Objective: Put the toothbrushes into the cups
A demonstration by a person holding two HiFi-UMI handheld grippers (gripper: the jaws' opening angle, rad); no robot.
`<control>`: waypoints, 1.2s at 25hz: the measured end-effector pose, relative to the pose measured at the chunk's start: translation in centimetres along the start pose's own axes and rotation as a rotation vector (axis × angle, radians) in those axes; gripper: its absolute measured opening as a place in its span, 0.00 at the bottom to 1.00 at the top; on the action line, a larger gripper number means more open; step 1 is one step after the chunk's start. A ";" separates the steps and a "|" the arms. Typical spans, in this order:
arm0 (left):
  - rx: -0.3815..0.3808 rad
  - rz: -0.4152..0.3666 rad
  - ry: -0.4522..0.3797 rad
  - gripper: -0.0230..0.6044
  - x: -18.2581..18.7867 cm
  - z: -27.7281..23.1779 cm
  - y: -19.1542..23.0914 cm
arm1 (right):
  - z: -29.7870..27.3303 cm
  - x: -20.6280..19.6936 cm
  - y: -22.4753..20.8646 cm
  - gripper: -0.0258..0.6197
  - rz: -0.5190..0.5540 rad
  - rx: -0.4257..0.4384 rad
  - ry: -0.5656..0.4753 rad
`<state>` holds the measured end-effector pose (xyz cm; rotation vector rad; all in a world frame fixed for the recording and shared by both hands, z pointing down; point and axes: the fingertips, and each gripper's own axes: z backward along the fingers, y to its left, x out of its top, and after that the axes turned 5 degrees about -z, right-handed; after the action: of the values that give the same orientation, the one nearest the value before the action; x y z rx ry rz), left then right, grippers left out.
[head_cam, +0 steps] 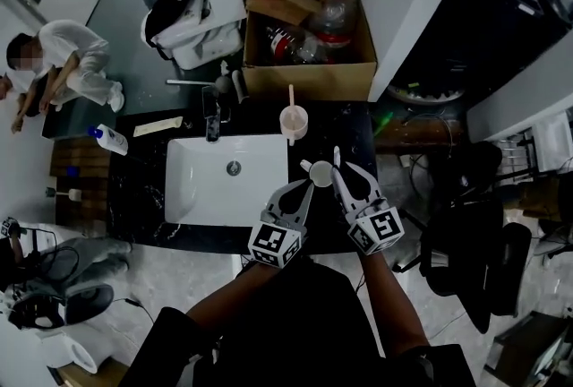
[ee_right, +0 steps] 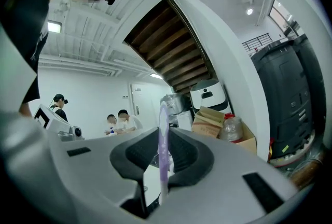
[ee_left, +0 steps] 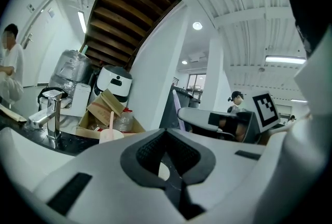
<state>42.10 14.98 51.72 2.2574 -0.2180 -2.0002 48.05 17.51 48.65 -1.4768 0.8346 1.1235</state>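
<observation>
A white cup (head_cam: 320, 172) stands on the black counter (head_cam: 345, 121), right of the sink. My left gripper (head_cam: 306, 184) reaches its left rim with jaws closed, apparently pinching the rim; in the left gripper view a white bit of the cup (ee_left: 162, 170) shows between the pads. My right gripper (head_cam: 340, 172) is shut on a pale purple toothbrush (ee_right: 163, 155), which stands upright between the pads, its tip (head_cam: 337, 154) just right of the cup. Farther back, a pink cup (head_cam: 294, 120) holds a pink toothbrush (head_cam: 290, 97).
The white sink (head_cam: 226, 197) with its faucet (head_cam: 212, 118) fills the counter's left half. A cardboard box (head_cam: 309, 76) of bottles stands behind the counter. A soap bottle (head_cam: 109, 139) lies at the left. A person (head_cam: 63, 63) crouches at the far left.
</observation>
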 end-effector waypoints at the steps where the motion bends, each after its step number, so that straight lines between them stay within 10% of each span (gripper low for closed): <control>1: 0.002 0.002 0.000 0.06 0.0 -0.1 0.3 | -0.5 -0.2 -0.2 0.15 -0.007 0.002 0.004; 30: 0.084 0.071 0.005 0.06 -0.6 -1.0 6.3 | -5.8 -6.1 -3.4 0.15 0.003 -0.041 0.087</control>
<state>42.81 8.88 53.53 2.2694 -0.3825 -1.9854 50.47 12.18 55.57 -1.5679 0.8786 1.0914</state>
